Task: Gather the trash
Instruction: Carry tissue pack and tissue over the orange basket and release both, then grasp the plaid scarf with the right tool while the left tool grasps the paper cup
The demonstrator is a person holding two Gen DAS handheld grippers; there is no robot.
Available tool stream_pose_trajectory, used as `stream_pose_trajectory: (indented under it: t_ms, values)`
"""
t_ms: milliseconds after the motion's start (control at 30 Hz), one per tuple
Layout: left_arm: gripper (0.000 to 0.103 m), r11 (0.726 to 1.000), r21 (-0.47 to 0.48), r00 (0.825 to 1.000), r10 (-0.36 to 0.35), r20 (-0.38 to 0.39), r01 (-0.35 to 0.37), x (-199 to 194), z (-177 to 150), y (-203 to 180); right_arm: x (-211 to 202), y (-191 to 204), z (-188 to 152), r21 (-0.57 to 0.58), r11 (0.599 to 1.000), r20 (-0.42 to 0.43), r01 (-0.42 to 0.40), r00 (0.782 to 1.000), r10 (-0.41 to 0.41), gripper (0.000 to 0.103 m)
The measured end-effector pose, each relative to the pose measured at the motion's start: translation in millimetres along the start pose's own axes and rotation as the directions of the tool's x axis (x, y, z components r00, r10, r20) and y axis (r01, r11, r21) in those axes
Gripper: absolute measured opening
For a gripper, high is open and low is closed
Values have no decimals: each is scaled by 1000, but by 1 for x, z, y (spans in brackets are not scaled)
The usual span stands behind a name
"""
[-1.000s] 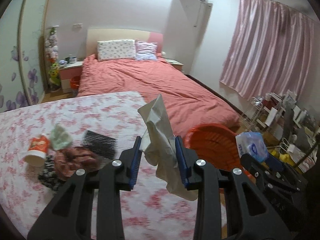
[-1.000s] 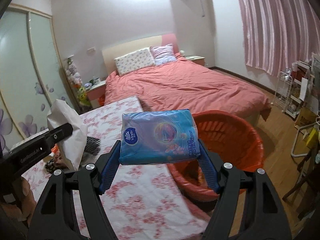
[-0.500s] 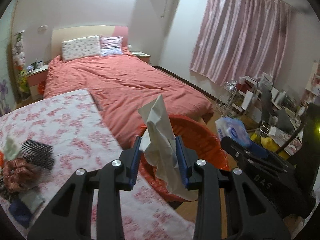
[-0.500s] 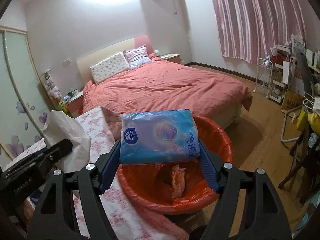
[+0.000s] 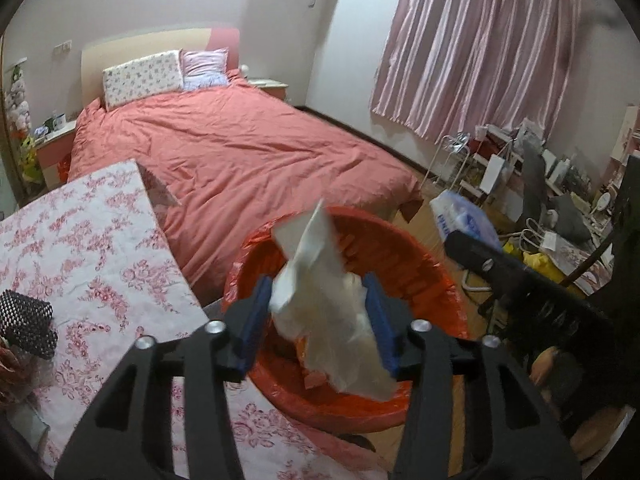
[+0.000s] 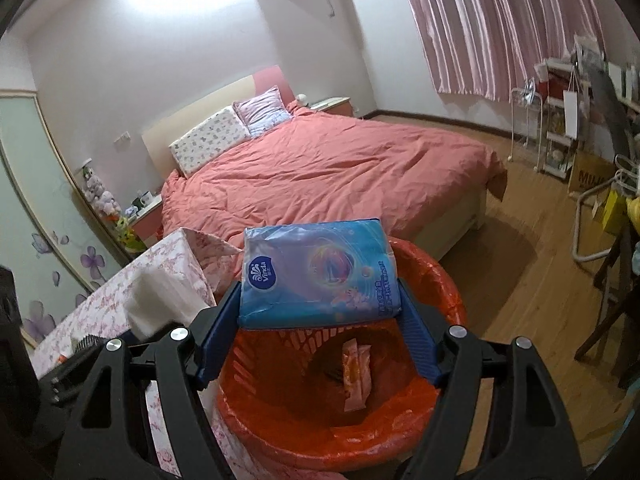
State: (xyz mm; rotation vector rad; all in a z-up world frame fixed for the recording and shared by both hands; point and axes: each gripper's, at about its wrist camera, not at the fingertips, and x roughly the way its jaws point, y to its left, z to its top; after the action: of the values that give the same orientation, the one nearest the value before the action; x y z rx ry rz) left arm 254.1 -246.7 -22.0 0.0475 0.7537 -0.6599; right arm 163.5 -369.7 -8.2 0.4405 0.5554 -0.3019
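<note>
Two sets of tongs hang over a red-lined bin [image 6: 440, 432] that stands hard against the corner of a floral-clothed worktop [image 5: 80, 248], with a pink-covered bed [image 5: 240, 152] just beyond both.

In the left wrist view, the left tongs [image 5: 318, 320] sit at lower centre, directly above the bin's mouth. Their jaws are opening, and a crumpled white tissue [image 5: 320, 300] hangs between the blue pads, blurred; whether it touches either pad cannot be told. The worktop edge runs diagonally from the upper left of that frame to the bin's rim, leaving a narrow gap beside the bed.

In the right wrist view, the right tongs [image 6: 320, 312] fill the lower centre, jaws spread wide and easing wider, with a blue tissue pack [image 6: 316, 276] lying across them, its ends against the pads, above the near rim of the bin. Inside the bin lies a pale pink wrapper [image 6: 354, 372] on the bottom, right of centre.

To the right of the bin, bare wooden floor [image 6: 520, 264] stretches open toward pink curtains [image 6: 500, 24] and a cluttered rack [image 6: 560, 132] at the frame's right edge. A black mesh item [image 5: 24, 324] rests on the worktop at far left of the left wrist view.
</note>
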Motion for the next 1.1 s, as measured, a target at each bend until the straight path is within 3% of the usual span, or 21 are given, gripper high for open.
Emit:
stream_pose_trajectory:
  t_ms: [100,367,733,933,1100]
  values:
    - [61,1000,-15,1000,27,-10,-27,2,-3,12,2,-2,-3,5,1000,-11,6,1000,-6,78]
    - [70,991,-43,992,128,2,-128,-20,-14,39,-8,10,-10,-32,998,-18,51,999,-52,78]
    - [77,949,-98,953,302,23,-299,-90,-50,102,-25,64,-25,-142,989,-7,37,999,-38,78]
    - [77,919,-164,930,367,31,-358,-133,-71,146,-27,104,-43,-195,981,-44,-15,999,7,78]
    - [77,879,-223,899,437,24,-421,-167,-92,188,-24,144,-61,-244,966,-96,-89,993,67,74]
